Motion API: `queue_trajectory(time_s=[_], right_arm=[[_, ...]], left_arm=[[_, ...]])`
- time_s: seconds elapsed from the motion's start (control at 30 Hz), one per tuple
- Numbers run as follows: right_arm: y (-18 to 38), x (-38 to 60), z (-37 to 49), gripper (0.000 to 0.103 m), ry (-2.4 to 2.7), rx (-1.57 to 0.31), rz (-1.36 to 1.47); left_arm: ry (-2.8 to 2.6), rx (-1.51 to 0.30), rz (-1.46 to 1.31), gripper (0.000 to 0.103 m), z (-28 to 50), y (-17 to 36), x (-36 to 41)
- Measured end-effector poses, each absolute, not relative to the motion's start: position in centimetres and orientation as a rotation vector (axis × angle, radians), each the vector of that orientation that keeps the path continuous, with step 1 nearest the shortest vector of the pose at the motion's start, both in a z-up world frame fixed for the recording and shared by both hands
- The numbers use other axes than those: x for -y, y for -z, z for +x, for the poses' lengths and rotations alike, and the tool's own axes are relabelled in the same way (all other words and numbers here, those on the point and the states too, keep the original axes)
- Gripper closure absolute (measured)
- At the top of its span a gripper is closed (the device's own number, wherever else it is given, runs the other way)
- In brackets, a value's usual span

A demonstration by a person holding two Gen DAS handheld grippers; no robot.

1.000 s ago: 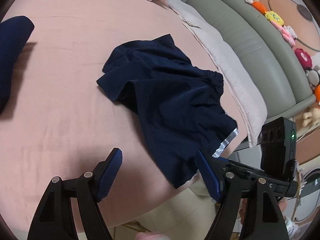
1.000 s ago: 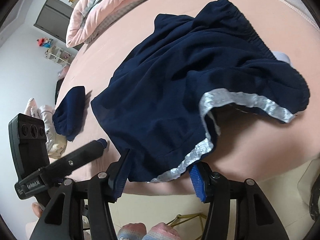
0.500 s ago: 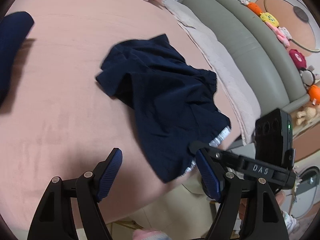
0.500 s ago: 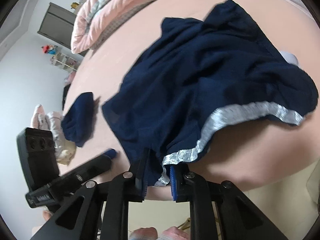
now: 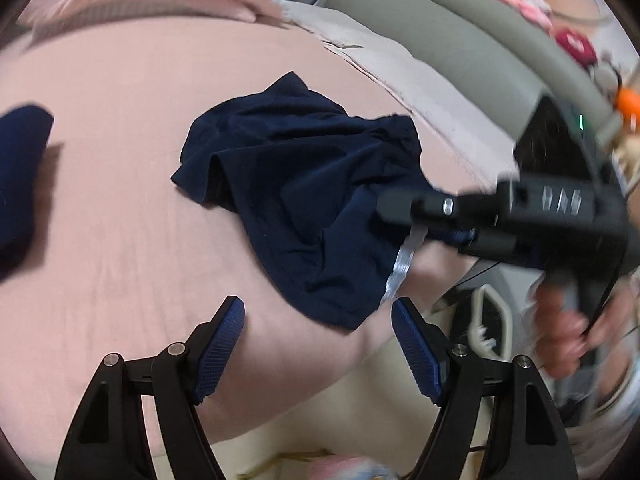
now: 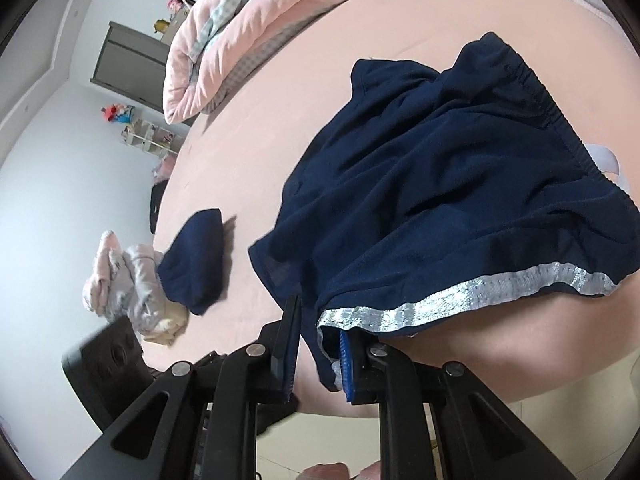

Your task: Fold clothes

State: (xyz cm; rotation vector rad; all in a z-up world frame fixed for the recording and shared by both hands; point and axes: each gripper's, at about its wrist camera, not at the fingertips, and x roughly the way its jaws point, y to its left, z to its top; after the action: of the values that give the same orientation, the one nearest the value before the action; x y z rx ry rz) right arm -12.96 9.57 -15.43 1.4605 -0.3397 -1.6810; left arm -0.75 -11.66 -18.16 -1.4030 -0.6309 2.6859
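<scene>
Right gripper (image 6: 318, 354) clamped on the shorts (image 6: 440, 200) at the hem corner by the silver stripe (image 6: 460, 294); rest of shorts spread ahead of its fingers on the bed (image 6: 320, 80). Left gripper (image 5: 318, 344) fingers wide apart, holding nothing, shorts' hem just ahead between them.

A pink-sheeted bed (image 6: 280, 128) carries a folded pink quilt (image 6: 248, 24) before a white wall (image 6: 48, 184) and grey cabinet (image 6: 128, 68), while what seems a grey-green padded headboard (image 5: 460, 28) edges it.
</scene>
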Motion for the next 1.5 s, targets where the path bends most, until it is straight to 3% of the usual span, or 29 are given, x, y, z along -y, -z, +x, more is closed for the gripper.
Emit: queue_trajectory(time_s=[0.27, 0.47, 0.7, 0.73, 0.87, 0.93, 1.2, 1.23, 1.27, 1.33, 1.5], right_arm=[[14.6, -9.2, -12.6, 0.087, 1.659, 0.331, 1.459], [14.4, -9.2, -12.7, 0.087, 1.627, 0.372, 1.474], [14.6, -9.8, -13.1, 0.087, 1.564, 0.486, 1.511], [14.6, -9.8, -13.1, 0.087, 1.567, 0.483, 1.512], [14.3, -9.7, -13.0, 0.087, 1.58, 0.451, 1.512], [14.1, -9.5, -12.8, 0.087, 1.59, 0.435, 1.507], [14.8, -9.5, -12.7, 0.086, 1.622, 0.367, 1.556], [14.9, -9.9, -12.7, 0.083, 1.627, 0.374, 1.566], [15.1, -10.2, -12.7, 0.07, 1.632, 0.381, 1.576], [15.5, -11.0, -12.8, 0.054, 1.642, 0.394, 1.596], [16.4, -12.8, -13.0, 0.05, 1.667, 0.427, 1.646]], left_arm=[[-2.704, 0.505, -1.366, 0.028, -1.3, 17.9, 9.5], [-2.751, 0.58, -1.337, 0.028, -2.3, 18.8, 9.4], [-2.827, 0.385, -1.335, 0.028, -3.2, 19.1, 7.6], [-2.836, 0.388, -1.341, 0.033, -3.2, 19.2, 7.7], [-2.868, 0.398, -1.374, 0.067, -3.5, 19.9, 8.2], [-2.885, 0.365, -1.399, 0.076, -3.5, 20.2, 8.4], [-2.889, 0.418, -1.368, 0.092, -2.7, 20.0, 9.9], [-2.892, 0.413, -1.369, 0.093, -2.6, 20.0, 10.0], [-2.895, 0.409, -1.37, 0.093, -2.5, 20.0, 10.1], [-2.901, 0.441, -1.355, 0.093, -2.3, 19.8, 10.6], [-2.888, 0.513, -1.357, 0.093, -2.1, 19.6, 11.6]])
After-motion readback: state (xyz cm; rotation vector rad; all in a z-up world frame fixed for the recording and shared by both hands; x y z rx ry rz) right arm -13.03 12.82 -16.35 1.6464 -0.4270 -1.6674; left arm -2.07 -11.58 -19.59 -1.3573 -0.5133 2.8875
